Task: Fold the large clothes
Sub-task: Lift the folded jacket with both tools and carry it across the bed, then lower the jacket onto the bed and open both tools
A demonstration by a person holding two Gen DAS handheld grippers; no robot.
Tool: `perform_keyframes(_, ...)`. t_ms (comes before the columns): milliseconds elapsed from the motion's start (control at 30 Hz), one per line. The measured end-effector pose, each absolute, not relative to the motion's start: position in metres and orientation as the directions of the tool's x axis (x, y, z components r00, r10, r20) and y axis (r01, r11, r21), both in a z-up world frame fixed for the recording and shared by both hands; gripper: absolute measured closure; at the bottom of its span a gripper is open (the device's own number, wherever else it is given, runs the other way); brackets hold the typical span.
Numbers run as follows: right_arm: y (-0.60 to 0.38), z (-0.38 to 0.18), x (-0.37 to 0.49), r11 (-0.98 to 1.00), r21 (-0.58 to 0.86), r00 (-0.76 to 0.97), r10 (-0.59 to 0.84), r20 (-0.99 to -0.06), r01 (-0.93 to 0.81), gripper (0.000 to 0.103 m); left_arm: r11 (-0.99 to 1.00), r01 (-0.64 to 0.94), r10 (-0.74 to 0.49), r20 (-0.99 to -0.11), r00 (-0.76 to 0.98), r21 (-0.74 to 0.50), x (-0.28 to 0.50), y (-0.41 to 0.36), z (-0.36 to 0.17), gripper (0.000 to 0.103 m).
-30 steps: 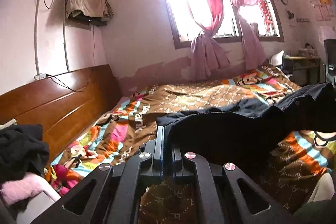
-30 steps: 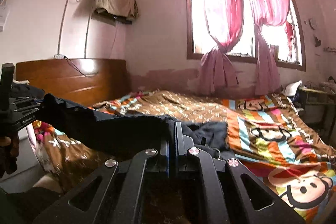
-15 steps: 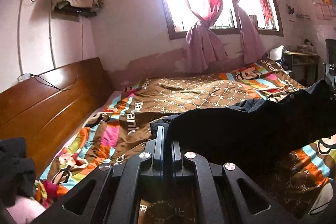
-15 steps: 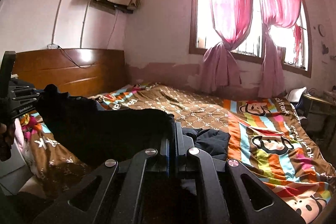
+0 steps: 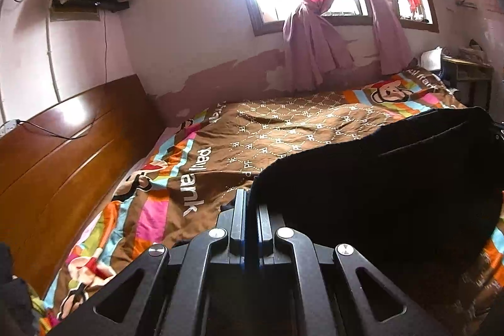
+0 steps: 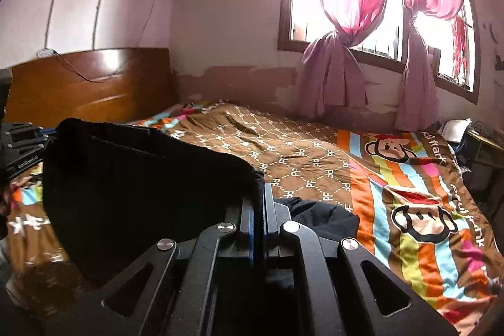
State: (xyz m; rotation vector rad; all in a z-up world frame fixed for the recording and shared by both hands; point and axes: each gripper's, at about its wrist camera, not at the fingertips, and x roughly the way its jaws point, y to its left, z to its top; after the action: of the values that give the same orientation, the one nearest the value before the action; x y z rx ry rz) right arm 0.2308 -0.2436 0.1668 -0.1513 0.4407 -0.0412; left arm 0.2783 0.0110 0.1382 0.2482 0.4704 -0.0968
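Observation:
A large black garment [image 5: 378, 188] hangs stretched in the air between my two grippers, above the bed. My left gripper [image 5: 251, 200] is shut on its left top edge; the cloth runs off to the right. My right gripper [image 6: 258, 194] is shut on the other end, and the garment [image 6: 135, 178] spreads to the left in the right wrist view. The left gripper's body [image 6: 22, 147] shows at the far left of that view. Part of the black cloth [image 6: 318, 213] trails on the bed past my right fingers.
The bed carries a brown and striped cartoon quilt [image 5: 283, 131] [image 6: 409, 194]. A wooden headboard [image 5: 63, 153] stands to the left. A window with pink tied curtains [image 6: 340, 30] is behind the bed. A small table [image 5: 466, 74] stands at the far right.
Both grippers have lifted the black garment higher off the bed and it hangs more upright. The views have swung right, away from the clothes pile by the headboard.

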Motion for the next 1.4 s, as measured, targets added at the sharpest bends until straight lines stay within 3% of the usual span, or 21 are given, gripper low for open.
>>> perform_keyframes(167,-0.244,0.151,0.295,0.979,-0.198,0.874,-0.132,-0.468,0.042,0.099,0.951,0.170,-0.017,-0.506,0.862,0.257,0.333,0.001,0.117,0.098)
perform_keyframes(433,-0.247,0.111,0.377,0.971,-0.237,0.824,-0.167,-0.542,0.041,0.099,0.976,0.125,-0.006,-0.548,0.837,0.181,0.416,0.000,0.084,0.101)
perform_keyframes(567,-0.247,0.092,0.386,0.965,-0.261,0.812,-0.181,-0.556,0.036,0.099,0.985,0.122,-0.026,-0.598,0.801,0.121,0.430,0.005,0.064,0.101)
perform_keyframes(733,-0.252,0.088,0.386,0.966,-0.258,0.818,-0.170,-0.550,0.027,0.099,0.992,0.126,-0.114,-0.570,0.813,-0.019,0.415,0.029,0.068,0.100)
perform_keyframes(800,-0.256,0.092,0.382,0.970,-0.242,0.826,-0.156,-0.541,0.024,0.095,0.989,0.142,-0.138,-0.552,0.823,-0.036,0.404,0.036,0.075,0.092)
perform_keyframes(833,-0.258,0.096,0.378,0.973,-0.228,0.832,-0.144,-0.536,0.021,0.092,0.989,0.147,-0.142,-0.542,0.828,-0.035,0.401,0.038,0.077,0.082)
perform_keyframes(867,-0.260,0.099,0.375,0.975,-0.219,0.837,-0.136,-0.530,0.019,0.081,0.988,0.153,-0.149,-0.529,0.836,-0.037,0.394,0.040,0.081,0.065)
perform_keyframes(900,-0.260,0.105,0.367,0.978,-0.208,0.848,-0.123,-0.515,0.016,0.056,0.986,0.159,-0.158,-0.513,0.844,-0.041,0.385,0.041,0.085,0.055)
perform_keyframes(933,-0.260,0.111,0.359,0.980,-0.199,0.861,-0.116,-0.496,0.017,0.042,0.985,0.164,-0.166,-0.497,0.852,-0.047,0.378,0.042,0.089,0.038)
perform_keyframes(967,-0.262,0.115,0.352,0.982,-0.190,0.871,-0.111,-0.479,0.020,0.026,0.983,0.175,-0.180,-0.475,0.862,-0.054,0.370,0.042,0.093,0.031)
perform_keyframes(1133,-0.263,0.135,0.311,0.986,-0.167,0.885,-0.080,-0.458,0.003,0.025,0.958,0.279,-0.278,-0.442,0.853,-0.065,0.325,0.037,0.103,0.017)
perform_keyframes(1300,-0.259,0.132,0.261,0.988,-0.140,0.866,-0.008,-0.499,-0.071,0.014,0.920,0.390,-0.351,-0.488,0.799,-0.023,0.284,0.021,0.086,0.016)
perform_keyframes(1400,-0.254,0.114,0.243,0.981,-0.129,0.817,0.043,-0.576,-0.143,0.014,0.899,0.437,-0.377,-0.534,0.757,-0.016,0.272,0.014,0.068,0.016)
